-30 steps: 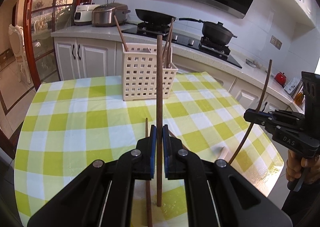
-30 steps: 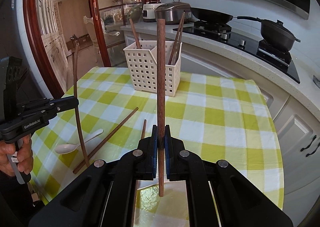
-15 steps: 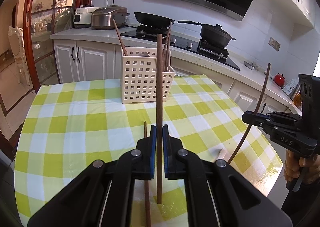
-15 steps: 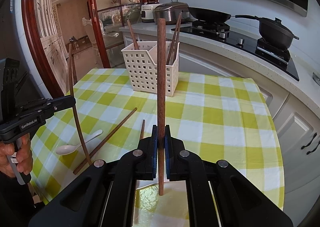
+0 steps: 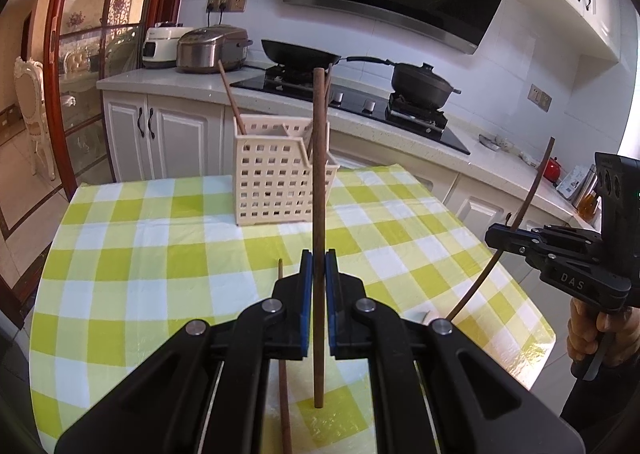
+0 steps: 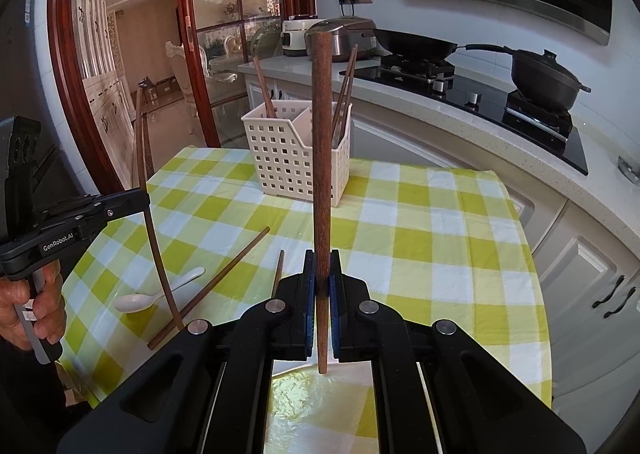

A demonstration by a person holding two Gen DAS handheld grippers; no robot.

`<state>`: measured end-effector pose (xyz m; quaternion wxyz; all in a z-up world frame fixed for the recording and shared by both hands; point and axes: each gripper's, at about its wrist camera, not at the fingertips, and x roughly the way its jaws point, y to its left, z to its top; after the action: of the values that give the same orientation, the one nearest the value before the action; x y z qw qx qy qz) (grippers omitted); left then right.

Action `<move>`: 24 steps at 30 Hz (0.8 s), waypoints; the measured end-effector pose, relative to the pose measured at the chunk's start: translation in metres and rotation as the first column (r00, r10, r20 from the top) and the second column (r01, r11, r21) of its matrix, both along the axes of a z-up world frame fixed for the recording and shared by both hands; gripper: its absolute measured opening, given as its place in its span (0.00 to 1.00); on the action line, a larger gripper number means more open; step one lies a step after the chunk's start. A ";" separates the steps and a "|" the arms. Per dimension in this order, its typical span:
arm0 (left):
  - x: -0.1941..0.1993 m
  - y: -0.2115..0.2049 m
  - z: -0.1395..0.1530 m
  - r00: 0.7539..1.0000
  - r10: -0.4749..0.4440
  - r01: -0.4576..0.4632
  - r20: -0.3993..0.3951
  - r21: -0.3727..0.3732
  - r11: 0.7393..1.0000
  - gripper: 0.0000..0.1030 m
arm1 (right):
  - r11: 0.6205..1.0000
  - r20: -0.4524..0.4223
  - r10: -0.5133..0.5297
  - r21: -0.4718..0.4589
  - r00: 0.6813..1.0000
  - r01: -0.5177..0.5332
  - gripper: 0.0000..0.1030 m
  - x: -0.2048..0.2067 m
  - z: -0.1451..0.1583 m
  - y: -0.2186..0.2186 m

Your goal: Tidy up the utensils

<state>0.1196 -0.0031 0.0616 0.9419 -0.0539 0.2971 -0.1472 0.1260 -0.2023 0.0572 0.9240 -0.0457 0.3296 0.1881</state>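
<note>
Behind our table [image 6: 420, 214], with its yellow-and-white checked cloth, runs a white kitchen counter [image 5: 168, 84] carrying two rice cookers [image 5: 212, 48], a wok and a lidded black pot [image 5: 420, 82]. We count one white perforated caddy [image 6: 296, 158] standing at the far side of the table, with one chopstick leaning in its left compartment and two in its right. Nearer us than the caddy, two loose chopsticks [image 6: 212, 286] lie flat on the cloth, and one white spoon [image 6: 156, 292] lies to their left. We hold two more chopsticks, one per tool: the left gripper [image 5: 319, 278] pinches a dark brown wooden chopstick [image 5: 319, 182] upright, its lower end hanging above the cloth, and the right gripper [image 6: 322, 278] is clamped the same way on another brown chopstick [image 6: 322, 158], thicker at the top and tapering downward. Both held sticks stand well short of the caddy.
</note>
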 end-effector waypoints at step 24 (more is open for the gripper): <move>0.127 0.003 0.138 0.972 0.067 -0.068 0.226 -0.005 0.998 0.06 | 0.997 0.169 0.044 0.048 0.985 -0.053 0.06 0.160 0.105 0.057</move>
<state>0.2467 -0.0003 0.1994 0.9741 -0.0453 0.1861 -0.1198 0.2856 -0.1450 0.1627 0.9445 -0.0453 0.2445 0.2146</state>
